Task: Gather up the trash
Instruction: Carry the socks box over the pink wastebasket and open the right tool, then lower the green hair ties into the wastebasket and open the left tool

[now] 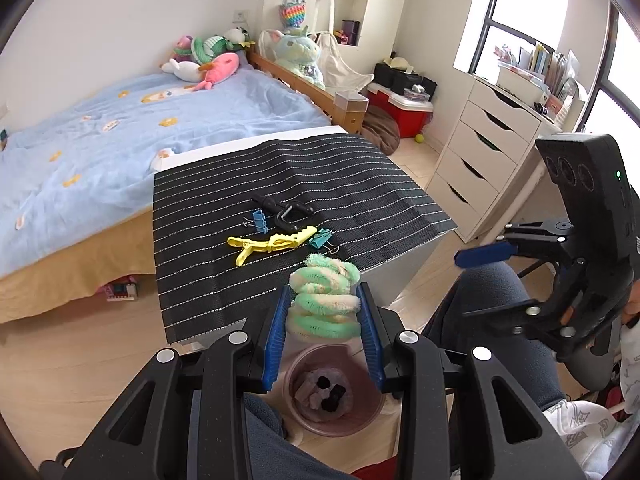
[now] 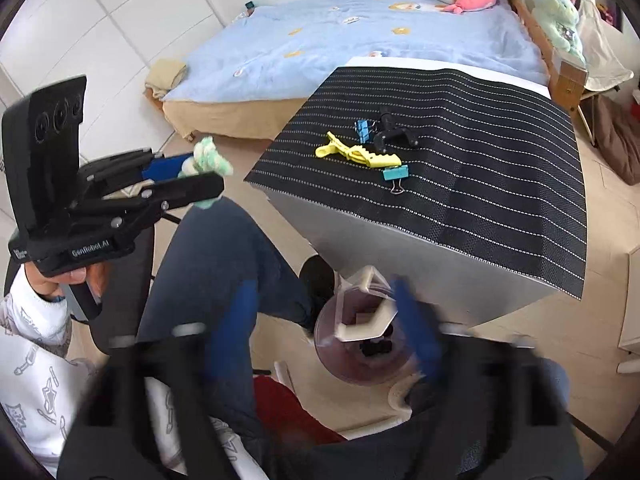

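My left gripper is shut on a green-and-cream fuzzy bundle and holds it above a translucent pinkish bin on the floor. The bin has dark scraps at its bottom. In the right wrist view, my right gripper is blurred and open wide over the same bin. A white, clear folded packet lies between its fingers at the bin's mouth, and the pads do not touch it. The left gripper with the fuzzy bundle shows at the left there.
A low table with a black striped mat carries a yellow clip, a blue binder clip, a teal binder clip and a black clamp. A person's legs flank the bin. The bed lies behind, drawers at right.
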